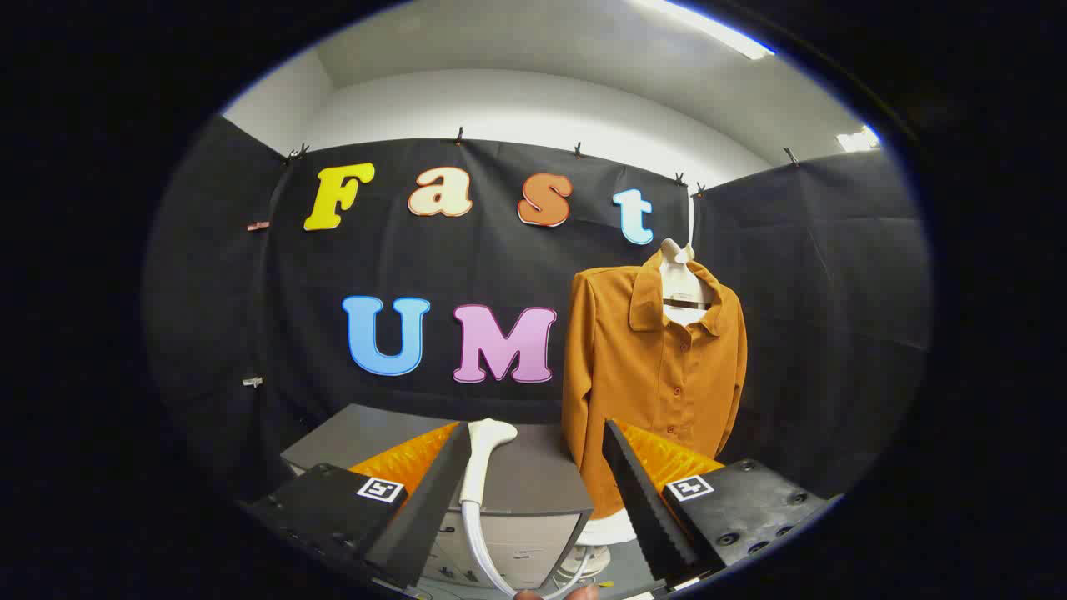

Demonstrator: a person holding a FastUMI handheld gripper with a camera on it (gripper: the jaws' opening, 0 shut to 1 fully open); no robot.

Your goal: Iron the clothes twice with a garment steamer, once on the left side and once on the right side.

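Note:
A white garment steamer head (483, 457) lies on top of a grey cabinet (533, 487), its hose (483, 542) curving down over the cabinet's front. It sits just ahead of my fingers, close to the left one. An orange button-up shirt (654, 375) hangs on a white hanger (679, 254) against the black booth wall, beyond the right finger and to the right of the cabinet. My gripper (533, 442) is open, with a wide gap between its fingers and nothing held in it.
The grey cabinet has drawers on its front (517, 554). A fingertip of a person (554, 593) shows low between the fingers. Black cloth walls close the booth at the back and on both sides.

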